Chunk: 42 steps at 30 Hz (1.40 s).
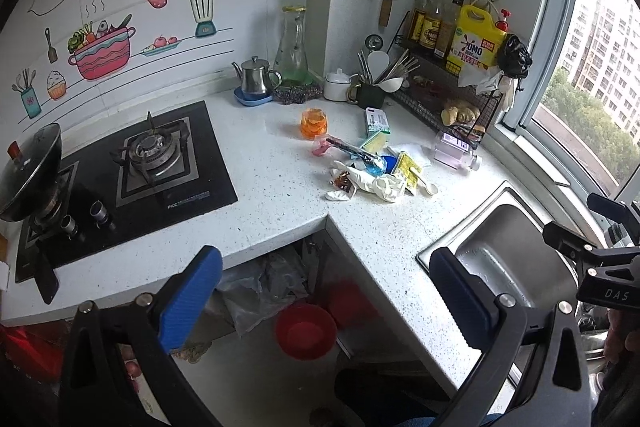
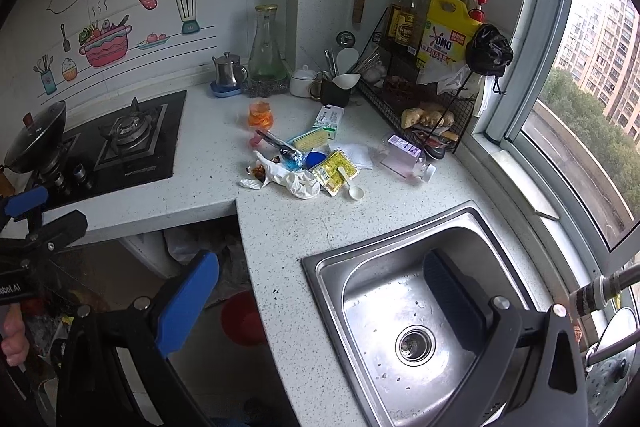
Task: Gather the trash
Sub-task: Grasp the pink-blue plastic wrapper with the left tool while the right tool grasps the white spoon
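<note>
On the bench (image 2: pixel 280 227), at 12 o'clock from both spread, empty claws, left claw (image 1: pixel 324 291) and right claw (image 2: pixel 320 299), lies the trash pile (image 2: pixel 304 167). Its white glove (image 2: pixel 292 179) looks soft and light; pinch a bunched fold.

**Both grippers open, empty**

Left gripper (image 1: pixel 326 301): jaws spread wide, nothing between the blue pads (image 1: pixel 188 301). Right gripper (image 2: pixel 320 307): same, wide apart, nothing held. Each shows at the edge of the other's view, side by side, level. A hand (image 2: pixel 14 337) grips the left handle.
</note>
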Tool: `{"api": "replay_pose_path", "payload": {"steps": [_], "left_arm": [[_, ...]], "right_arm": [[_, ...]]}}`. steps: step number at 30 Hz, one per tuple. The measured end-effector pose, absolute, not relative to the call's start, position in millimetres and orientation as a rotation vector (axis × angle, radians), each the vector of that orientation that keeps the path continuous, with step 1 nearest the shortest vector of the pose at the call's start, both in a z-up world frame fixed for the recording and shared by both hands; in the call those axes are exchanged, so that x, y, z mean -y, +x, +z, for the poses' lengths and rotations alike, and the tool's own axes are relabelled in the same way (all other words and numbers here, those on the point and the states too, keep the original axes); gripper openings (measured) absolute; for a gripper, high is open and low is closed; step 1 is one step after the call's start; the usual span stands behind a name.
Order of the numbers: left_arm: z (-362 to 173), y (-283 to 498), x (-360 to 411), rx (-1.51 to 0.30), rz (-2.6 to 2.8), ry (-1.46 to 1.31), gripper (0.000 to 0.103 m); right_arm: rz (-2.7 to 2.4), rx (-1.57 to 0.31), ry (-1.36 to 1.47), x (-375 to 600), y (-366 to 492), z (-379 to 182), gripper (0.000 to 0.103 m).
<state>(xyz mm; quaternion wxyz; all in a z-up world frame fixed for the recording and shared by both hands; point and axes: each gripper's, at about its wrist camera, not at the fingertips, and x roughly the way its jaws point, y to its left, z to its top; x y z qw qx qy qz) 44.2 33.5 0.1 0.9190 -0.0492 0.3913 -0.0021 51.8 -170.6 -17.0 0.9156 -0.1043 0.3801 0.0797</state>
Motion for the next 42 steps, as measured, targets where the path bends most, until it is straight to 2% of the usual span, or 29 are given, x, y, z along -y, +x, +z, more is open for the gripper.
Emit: {"api": "replay_pose_path", "payload": {"steps": [7, 17, 23, 25, 27, 30, 35, 37, 42], "left_arm": [[-8.1, 108.0, -30.6, -0.845, -0.015, -0.079, 0.103], [-70.4, 236.3, -4.0, -1.005, -0.034, -0.049, 0.103], [-119.8, 291.9, 14.1, -1.102, -0.044, -0.007, 0.103], [-135.0, 304.8, 19.4, -1.129, -0.039, 0.005, 0.103], [-146.2, 313.4, 21.3, -1.153, -0.027, -0.007, 0.103], [-157.6, 320.6, 22.5, -1.188, -0.033, -0.04, 0.103], [-165.4, 326.3, 18.8, -1.207, -0.021, -0.044, 0.103], [-165.6, 328.4, 14.8, -1.211, -0.013, -0.053, 0.103], [-160.0, 330.3, 9.3, -1.202, -0.005, -0.048, 0.103]], "right_arm": [[0.159, -0.817, -0.234, 179.5, 117.1, -28.1, 0.102], [0.18, -0.993, -0.224, 202.8, 250.9, -90.3, 0.102], [0.207, -1.127, -0.22, 214.8, 307.4, -159.3, 0.087], [0.23, -1.177, -0.211, 215.6, 322.1, -180.3, 0.077], [0.242, -1.213, -0.232, 214.4, 333.8, -194.8, 0.077], [0.271, -1.244, -0.257, 212.9, 346.8, -208.3, 0.07], [0.316, -1.259, -0.288, 211.3, 362.4, -217.1, 0.067], [0.332, -1.266, -0.305, 209.9, 365.0, -217.7, 0.053], [0.363, -1.282, -0.303, 212.8, 362.2, -215.1, 0.029]]}}
